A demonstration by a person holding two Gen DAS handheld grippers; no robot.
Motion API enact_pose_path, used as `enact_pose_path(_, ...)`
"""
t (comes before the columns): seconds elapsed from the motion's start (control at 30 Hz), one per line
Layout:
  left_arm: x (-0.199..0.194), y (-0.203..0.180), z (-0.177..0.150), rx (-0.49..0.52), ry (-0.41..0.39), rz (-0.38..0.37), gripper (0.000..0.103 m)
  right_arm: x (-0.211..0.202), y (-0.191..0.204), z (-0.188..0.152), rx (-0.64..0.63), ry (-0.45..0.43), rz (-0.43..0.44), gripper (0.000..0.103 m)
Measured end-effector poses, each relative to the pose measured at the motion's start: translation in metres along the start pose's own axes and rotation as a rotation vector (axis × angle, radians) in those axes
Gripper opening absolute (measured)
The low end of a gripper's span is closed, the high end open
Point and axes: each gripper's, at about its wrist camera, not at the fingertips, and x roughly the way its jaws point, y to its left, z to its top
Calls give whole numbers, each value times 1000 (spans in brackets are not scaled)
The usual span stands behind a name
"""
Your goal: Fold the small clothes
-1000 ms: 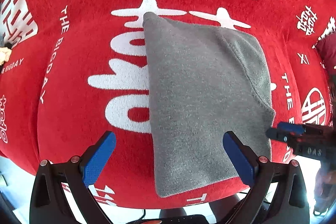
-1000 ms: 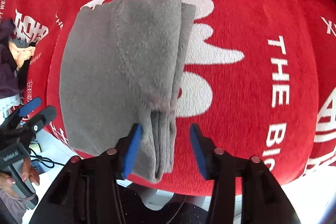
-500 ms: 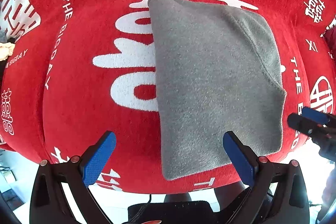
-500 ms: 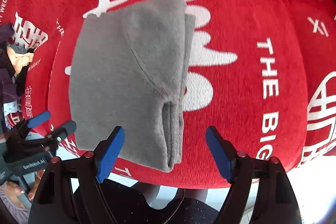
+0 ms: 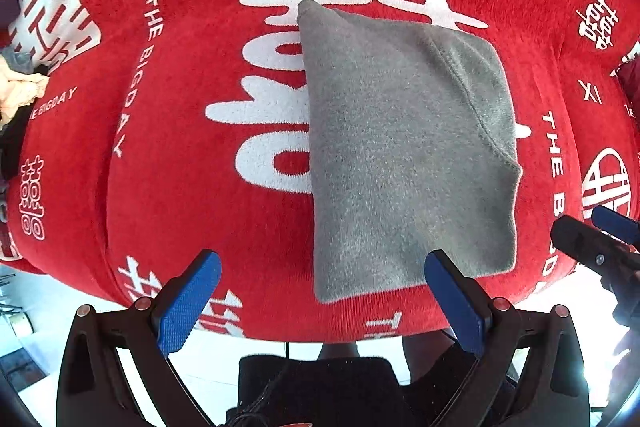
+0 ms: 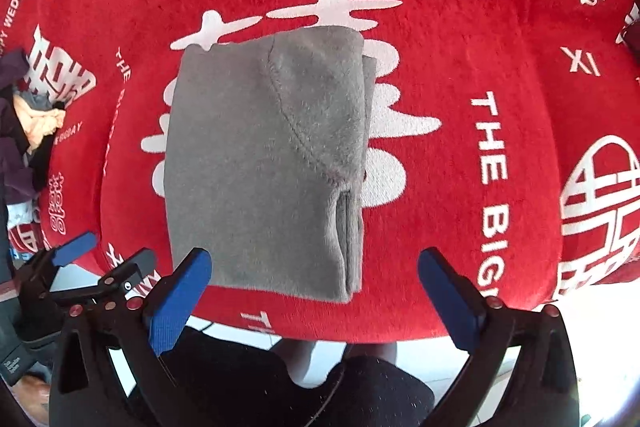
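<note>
A grey fleece garment [image 5: 408,147] lies folded into a neat rectangle on the red cloth [image 5: 180,155] with white lettering; it also shows in the right wrist view [image 6: 264,163], with stacked layers along its right edge. My left gripper [image 5: 320,291] is open and empty, raised above the garment's near edge. My right gripper [image 6: 316,287] is open and empty, also above the near edge, touching nothing. The right gripper's tip shows at the left wrist view's right edge [image 5: 600,247]. The left gripper shows at the right wrist view's lower left [image 6: 92,267].
A pile of other clothes [image 6: 28,131] lies at the far left of the red cloth; it also shows in the left wrist view [image 5: 18,95]. The cloth's near edge [image 6: 360,327] drops off just below the garment, with white floor and the person's dark legs beyond.
My right gripper has let go of the garment's right edge, opened wide and pulled back. My left gripper has also drawn back. The garment lies still.
</note>
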Motion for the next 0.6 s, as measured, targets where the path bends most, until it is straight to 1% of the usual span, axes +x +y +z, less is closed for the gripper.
enact_pose_path(0.1,-13,-1,-4,-2,-1,6,102,-11,4,-5,-6,25,-27,103)
enact_pose_path(0.23,-32,-1,-8,-5,-8,11,102,-27,9,-9,-16,38,-42,103)
enact_pose_path(0.47,-60,-2,-12,2,-32,7,102,-51,13,-14,0,19,-64,103)
enact_pose_path(0.6,-68,-2,-14,-15,-37,10,102,-59,15,-13,19,19,-60,103)
